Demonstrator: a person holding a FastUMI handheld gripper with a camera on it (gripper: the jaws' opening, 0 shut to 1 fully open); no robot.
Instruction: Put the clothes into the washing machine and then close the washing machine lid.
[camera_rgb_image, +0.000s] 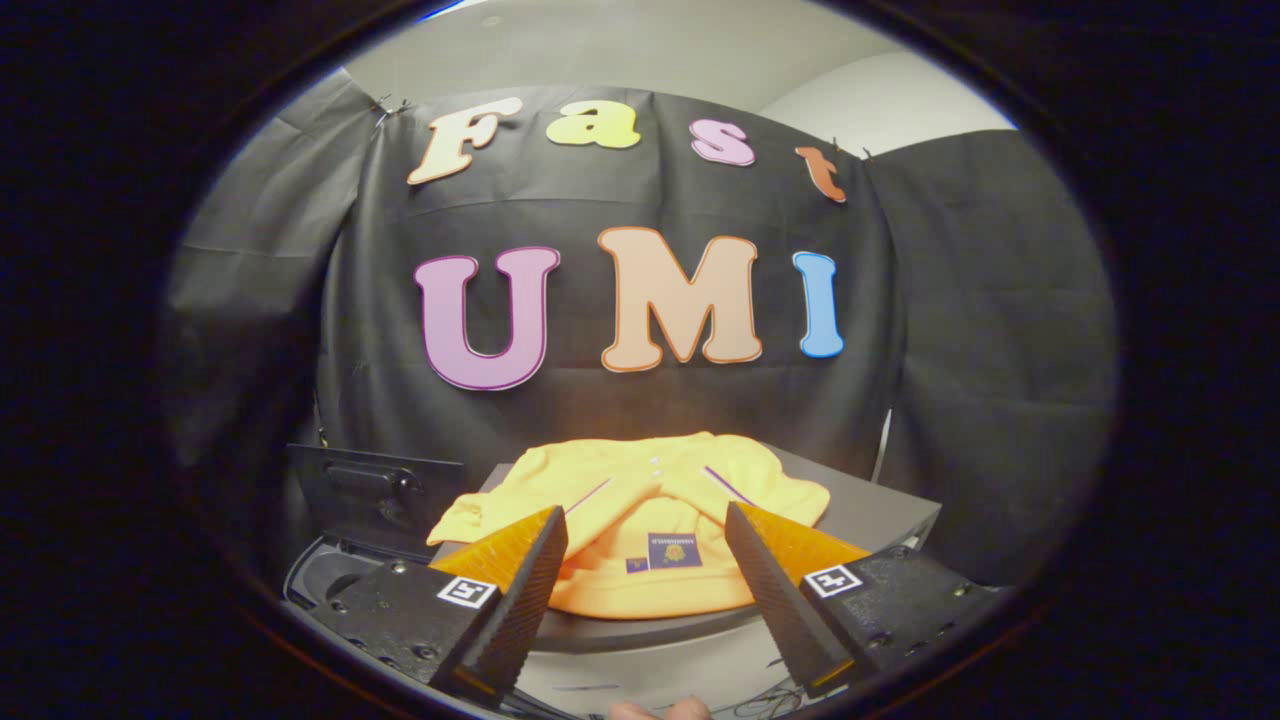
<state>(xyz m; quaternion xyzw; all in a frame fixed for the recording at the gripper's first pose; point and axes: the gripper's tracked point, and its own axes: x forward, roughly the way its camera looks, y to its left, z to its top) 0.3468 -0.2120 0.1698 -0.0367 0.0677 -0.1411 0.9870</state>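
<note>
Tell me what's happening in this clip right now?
A person holds a handheld gripper with its fingers spread wide and nothing between them yet. Just ahead of them, a folded yellow garment lies on a grey surface. Beside it, toward the left finger, sits a dark machine with its lid raised. No clothes have been picked up.

The gripper (647, 530) was held level with its jaws spread wide apart, pressing on nothing. One finger (525, 590) angled toward 1 o'clock, the other toward 11 o'clock. At 6 o'clock, below the fingers, a fingertip (660, 711) of the person's hand showed.
</note>
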